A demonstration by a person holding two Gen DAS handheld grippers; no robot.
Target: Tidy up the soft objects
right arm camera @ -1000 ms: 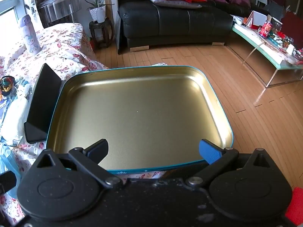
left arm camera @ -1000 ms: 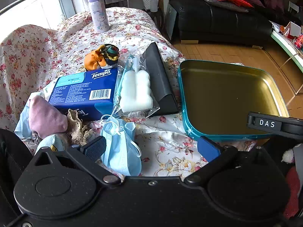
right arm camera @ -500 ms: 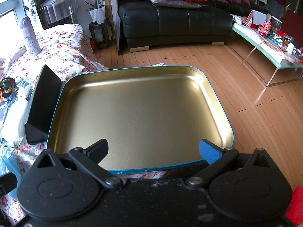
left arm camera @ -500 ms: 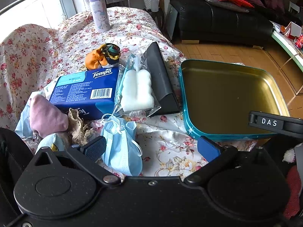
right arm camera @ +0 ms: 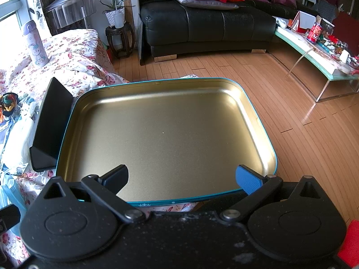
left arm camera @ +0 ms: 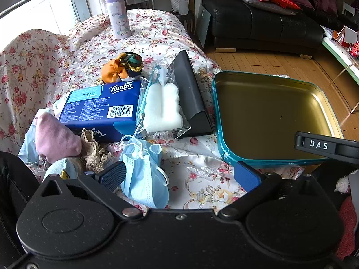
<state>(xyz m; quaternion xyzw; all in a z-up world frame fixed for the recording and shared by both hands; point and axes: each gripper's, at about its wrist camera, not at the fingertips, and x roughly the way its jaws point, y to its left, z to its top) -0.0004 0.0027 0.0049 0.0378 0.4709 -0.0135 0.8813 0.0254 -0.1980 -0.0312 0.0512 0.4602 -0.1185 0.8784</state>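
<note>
An empty gold tin tray with a teal rim [left arm camera: 218,121] [right arm camera: 67,139] sits at the table's right edge. Left of it lie a bagged white sponge [left arm camera: 162,108], a blue Tempo tissue pack [left arm camera: 101,109], an orange-green scrunchie [left arm camera: 122,67], a pink cloth [left arm camera: 56,137], a lace piece [left arm camera: 92,150] and a blue face mask [left arm camera: 143,174]. My left gripper [left arm camera: 179,176] is open, low over the cloth, its left finger beside the mask. My right gripper [right arm camera: 181,179] is open and empty over the tray's near edge.
A black wedge-shaped case [left arm camera: 190,96] [right arm camera: 50,127] lies between sponge and tray. A lilac bottle [left arm camera: 117,13] stands far back on the floral cloth [left arm camera: 145,35]. A black sofa [right arm camera: 206,27], wooden floor [right arm camera: 303,123] and a glass table [right arm camera: 314,51] lie beyond.
The left wrist view has shifted very slightly; the right one has barely moved. Nothing was taken hold of or let go.
</note>
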